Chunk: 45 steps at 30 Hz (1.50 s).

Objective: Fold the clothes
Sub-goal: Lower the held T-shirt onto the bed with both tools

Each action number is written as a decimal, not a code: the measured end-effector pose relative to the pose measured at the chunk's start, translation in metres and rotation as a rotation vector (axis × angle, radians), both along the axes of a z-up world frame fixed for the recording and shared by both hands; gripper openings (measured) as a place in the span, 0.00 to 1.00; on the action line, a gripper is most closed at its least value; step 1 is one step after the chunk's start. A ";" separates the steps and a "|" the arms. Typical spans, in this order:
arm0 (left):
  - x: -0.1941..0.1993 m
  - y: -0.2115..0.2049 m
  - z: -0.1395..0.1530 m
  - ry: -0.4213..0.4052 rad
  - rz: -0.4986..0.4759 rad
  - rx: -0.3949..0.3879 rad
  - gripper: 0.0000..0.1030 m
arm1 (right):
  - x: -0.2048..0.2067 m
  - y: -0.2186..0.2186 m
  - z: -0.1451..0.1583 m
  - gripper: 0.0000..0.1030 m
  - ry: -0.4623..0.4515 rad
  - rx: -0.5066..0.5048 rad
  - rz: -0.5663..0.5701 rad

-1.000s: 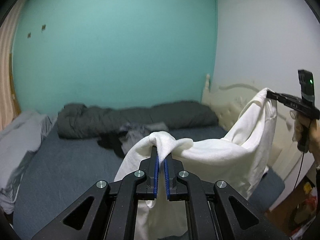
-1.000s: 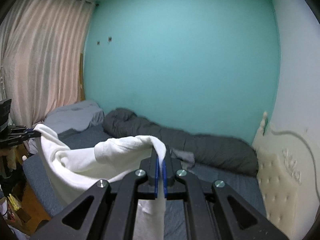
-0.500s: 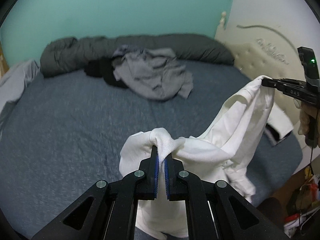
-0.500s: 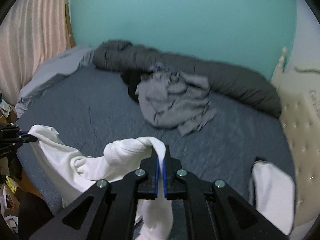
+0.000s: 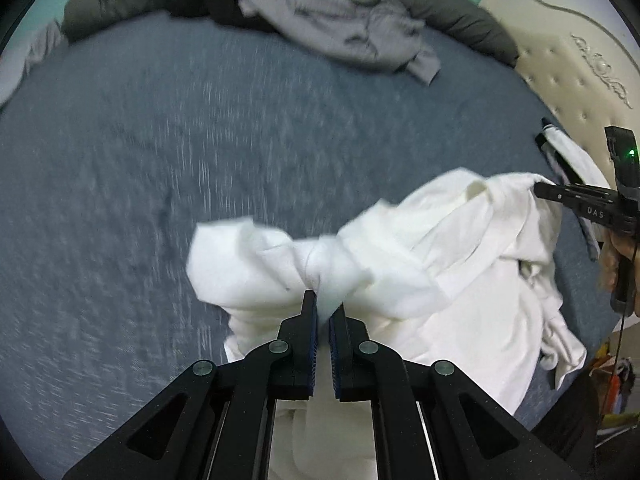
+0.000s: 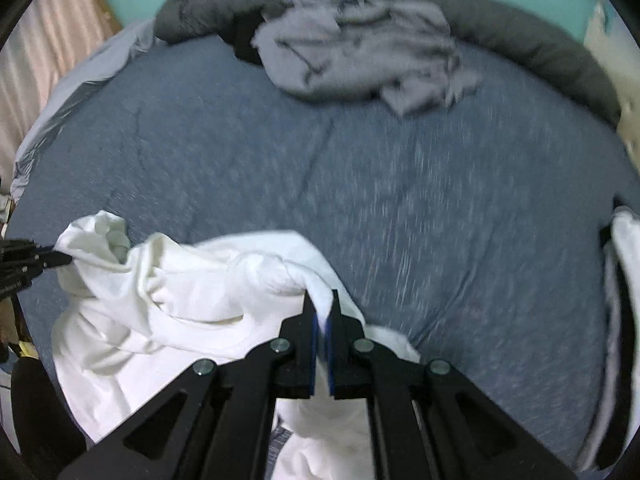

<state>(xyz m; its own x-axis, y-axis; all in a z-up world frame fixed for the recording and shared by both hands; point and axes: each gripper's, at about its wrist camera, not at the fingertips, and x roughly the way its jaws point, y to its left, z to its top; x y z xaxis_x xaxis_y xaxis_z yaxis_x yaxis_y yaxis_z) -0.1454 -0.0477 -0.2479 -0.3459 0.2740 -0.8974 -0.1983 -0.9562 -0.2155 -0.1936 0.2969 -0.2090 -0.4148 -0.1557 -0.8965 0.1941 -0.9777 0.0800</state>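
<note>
A white garment hangs between both grippers, low over the near edge of the blue bed. My left gripper is shut on one bunched corner of it. My right gripper is shut on the other corner, with the white garment sagging and crumpled to its left. Each gripper shows in the other's view: the right gripper at the right edge, the left gripper at the left edge. Both point steeply down at the mattress.
A crumpled grey garment over something black lies at the far side of the bed, in front of a rolled dark grey duvet. A white folded item rests at the bed's right edge near the cream headboard. A curtain hangs left.
Both grippers dropped from high up, facing the teal wall, to just over the mattress and tilted downward. The white garment came down with them and now bunches on the bed.
</note>
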 end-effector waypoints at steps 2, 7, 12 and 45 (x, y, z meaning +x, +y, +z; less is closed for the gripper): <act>0.001 -0.006 -0.008 -0.021 0.012 0.016 0.06 | -0.002 0.005 -0.011 0.08 -0.020 0.031 -0.023; 0.010 -0.026 0.013 0.005 0.064 0.082 0.39 | 0.004 0.021 -0.001 0.44 0.021 0.032 -0.073; 0.017 -0.034 0.050 0.078 0.083 0.098 0.45 | 0.018 0.036 0.019 0.48 0.079 -0.058 -0.122; -0.069 0.056 -0.006 0.007 -0.034 0.018 0.04 | -0.015 -0.022 -0.036 0.08 0.025 -0.094 -0.034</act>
